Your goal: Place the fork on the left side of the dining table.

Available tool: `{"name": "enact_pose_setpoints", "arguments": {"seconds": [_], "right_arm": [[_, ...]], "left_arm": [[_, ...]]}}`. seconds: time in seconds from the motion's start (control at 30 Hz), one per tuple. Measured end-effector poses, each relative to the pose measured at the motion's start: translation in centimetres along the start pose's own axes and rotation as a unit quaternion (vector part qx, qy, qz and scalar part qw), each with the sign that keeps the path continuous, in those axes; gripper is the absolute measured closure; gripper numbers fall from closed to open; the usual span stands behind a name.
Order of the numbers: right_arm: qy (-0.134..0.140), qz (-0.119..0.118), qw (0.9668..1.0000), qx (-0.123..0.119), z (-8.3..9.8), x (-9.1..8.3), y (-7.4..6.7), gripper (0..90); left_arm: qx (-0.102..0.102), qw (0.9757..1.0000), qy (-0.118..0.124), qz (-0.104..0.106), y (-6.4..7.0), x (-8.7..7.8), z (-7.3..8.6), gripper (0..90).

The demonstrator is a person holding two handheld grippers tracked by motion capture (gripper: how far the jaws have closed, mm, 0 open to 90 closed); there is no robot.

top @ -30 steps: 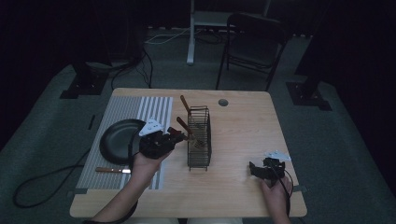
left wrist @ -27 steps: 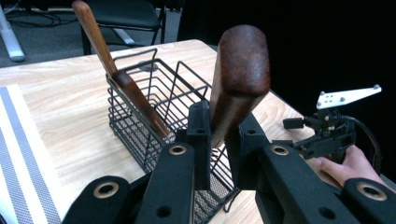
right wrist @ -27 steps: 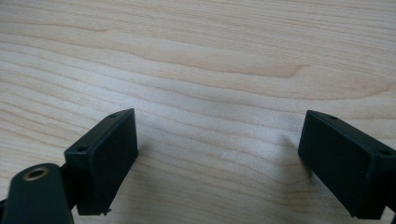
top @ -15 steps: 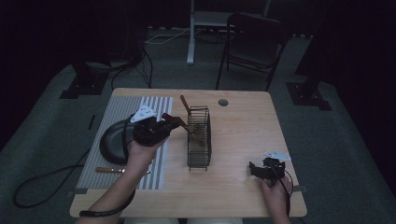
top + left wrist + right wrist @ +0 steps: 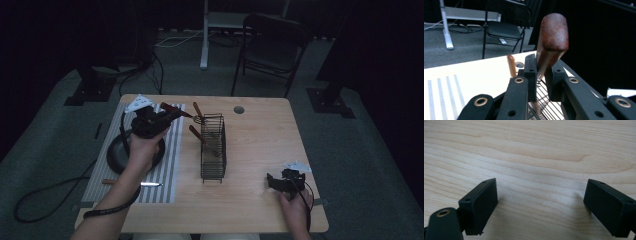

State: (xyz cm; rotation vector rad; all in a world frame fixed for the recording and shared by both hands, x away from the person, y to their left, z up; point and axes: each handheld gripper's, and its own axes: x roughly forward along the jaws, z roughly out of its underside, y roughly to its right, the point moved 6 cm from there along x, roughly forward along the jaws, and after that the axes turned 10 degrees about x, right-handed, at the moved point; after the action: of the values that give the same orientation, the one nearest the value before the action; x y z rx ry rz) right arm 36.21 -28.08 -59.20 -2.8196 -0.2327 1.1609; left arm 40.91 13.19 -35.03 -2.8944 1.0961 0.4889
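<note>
My left gripper point(image 5: 161, 118) is raised over the far end of the striped mat point(image 5: 165, 175), shut on a wooden-handled utensil point(image 5: 175, 108). In the left gripper view the jaws point(image 5: 541, 75) pinch the reddish-brown handle point(image 5: 552, 40), whose rounded end sticks up past them. Its working end is hard to make out. A black wire basket point(image 5: 213, 150) stands to the right of that gripper with two more wooden handles point(image 5: 196, 133) leaning out of it. My right gripper point(image 5: 275, 181) rests low at the table's near right, open, with bare wood between its fingers point(image 5: 480, 205).
A black pan point(image 5: 116, 156) sits on the striped mat under the left forearm. A small wooden-handled knife point(image 5: 132, 183) lies near the mat's front edge. The table has a round hole point(image 5: 239, 109) at the far side. A chair point(image 5: 272, 45) stands beyond it.
The left gripper has lifted and moved toward the far left, away from the basket, with the wooden-handled utensil in it. The right gripper has stayed put.
</note>
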Motion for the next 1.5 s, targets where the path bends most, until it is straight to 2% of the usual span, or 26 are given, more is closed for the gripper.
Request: {"name": "enact_pose_setpoints", "arguments": {"seconds": [0.1,0.37,0.8,1.23,1.3,1.5], "right_arm": [[0.001,0.0,1.0,0.0,0.0,0.0,0.0,11.5],[0.0,0.0,1.0,0.0,0.0,0.0,0.0,11.6],[0.0,0.0,1.0,0.001,0.0,0.0,0.0,11.5],[0.0,0.0,1.0,0.0,0.0,0.0,0.0,11.6],[0.0,0.0,1.0,0.0,0.0,0.0,0.0,11.6],[0.0,0.0,1.0,0.0,0.0,0.0,0.0,11.6]], "left_arm": [[-0.001,0.9999,0.002,-0.012,-1.0,-0.2,0.2,80.5],[-0.009,0.9987,-0.015,-0.047,-3.5,-0.6,1.5,80.5],[-0.046,0.9947,-0.022,-0.089,-8.0,-1.5,3.1,80.5],[-0.073,0.9903,-0.036,-0.113,-11.7,-1.2,5.2,80.5],[-0.077,0.9884,-0.046,-0.122,-12.3,-1.1,5.7,80.5],[-0.09,0.9863,-0.051,-0.128,-13.5,-0.8,6.4,80.6]]}}
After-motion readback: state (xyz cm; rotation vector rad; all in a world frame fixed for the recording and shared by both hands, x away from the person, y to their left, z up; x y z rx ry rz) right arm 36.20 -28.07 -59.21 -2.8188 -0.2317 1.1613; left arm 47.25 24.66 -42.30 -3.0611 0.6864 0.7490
